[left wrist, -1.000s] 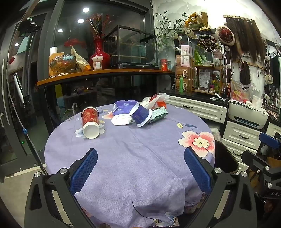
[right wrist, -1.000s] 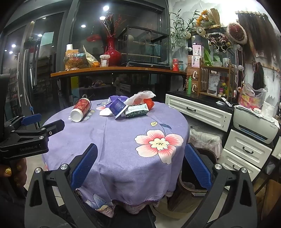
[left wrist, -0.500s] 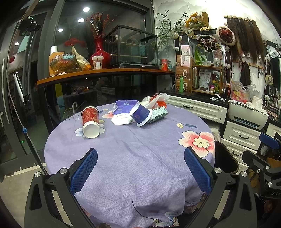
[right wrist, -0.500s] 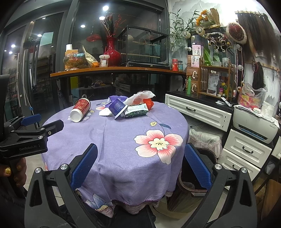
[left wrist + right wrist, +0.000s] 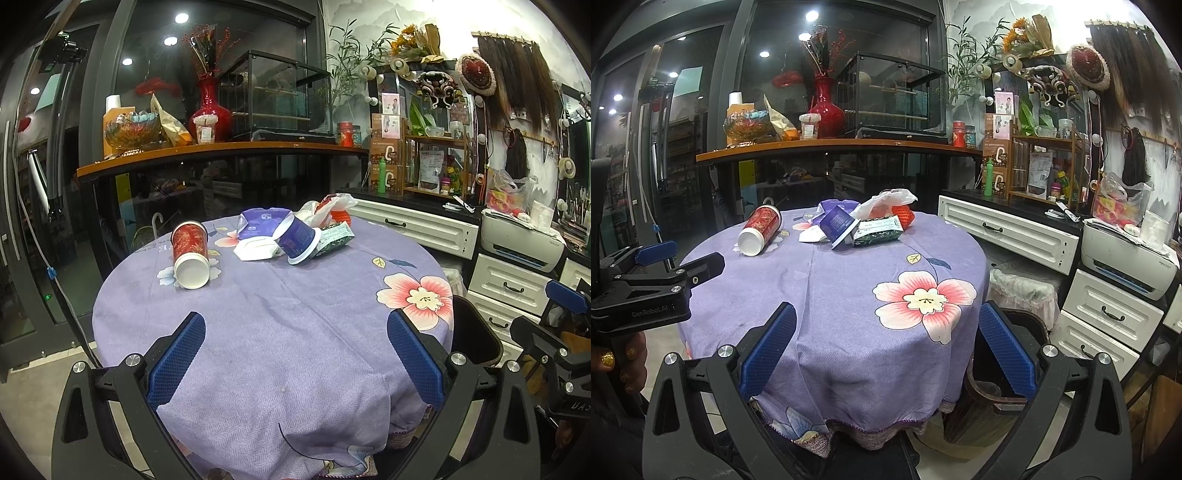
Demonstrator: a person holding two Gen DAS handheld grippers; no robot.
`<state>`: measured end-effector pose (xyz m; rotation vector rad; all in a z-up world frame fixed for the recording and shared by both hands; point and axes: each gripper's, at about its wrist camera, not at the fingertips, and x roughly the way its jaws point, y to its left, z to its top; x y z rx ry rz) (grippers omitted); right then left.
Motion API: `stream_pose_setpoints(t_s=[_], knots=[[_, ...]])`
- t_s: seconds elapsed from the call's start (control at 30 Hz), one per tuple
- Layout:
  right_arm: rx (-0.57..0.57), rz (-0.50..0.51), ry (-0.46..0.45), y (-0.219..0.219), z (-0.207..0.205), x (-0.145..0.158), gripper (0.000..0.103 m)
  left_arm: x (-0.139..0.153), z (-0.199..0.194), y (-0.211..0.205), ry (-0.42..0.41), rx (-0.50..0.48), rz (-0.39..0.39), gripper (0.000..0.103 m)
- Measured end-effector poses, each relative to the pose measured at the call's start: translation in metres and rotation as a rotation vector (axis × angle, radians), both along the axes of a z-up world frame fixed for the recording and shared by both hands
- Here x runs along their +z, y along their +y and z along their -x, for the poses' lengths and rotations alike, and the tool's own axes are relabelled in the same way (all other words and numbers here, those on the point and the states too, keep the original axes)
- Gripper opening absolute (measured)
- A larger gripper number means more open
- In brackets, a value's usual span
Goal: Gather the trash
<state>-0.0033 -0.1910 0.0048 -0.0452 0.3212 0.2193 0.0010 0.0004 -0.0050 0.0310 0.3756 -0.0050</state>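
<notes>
A round table with a purple flowered cloth holds trash at its far side. A red paper cup lies on its side at the left. A blue cup, a white packet, a purple pouch, a green wrapper and a white plastic bag lie in a pile. The red cup and the pile also show in the right wrist view. My left gripper is open and empty at the near table edge. My right gripper is open and empty, lower, to the right.
A dark bin stands on the floor at the table's right side. White drawers and a printer line the right wall. A shelf with a red vase and a glass case stands behind the table.
</notes>
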Motion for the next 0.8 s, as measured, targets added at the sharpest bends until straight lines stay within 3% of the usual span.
stream_pose_setpoints(t_s=[0.8], knots=[[0.0,-0.001,0.004,0.0003,-0.0009,-0.0007,0.098,-0.0062,-0.0024,0.0015,0.007,0.0,0.001,0.098]])
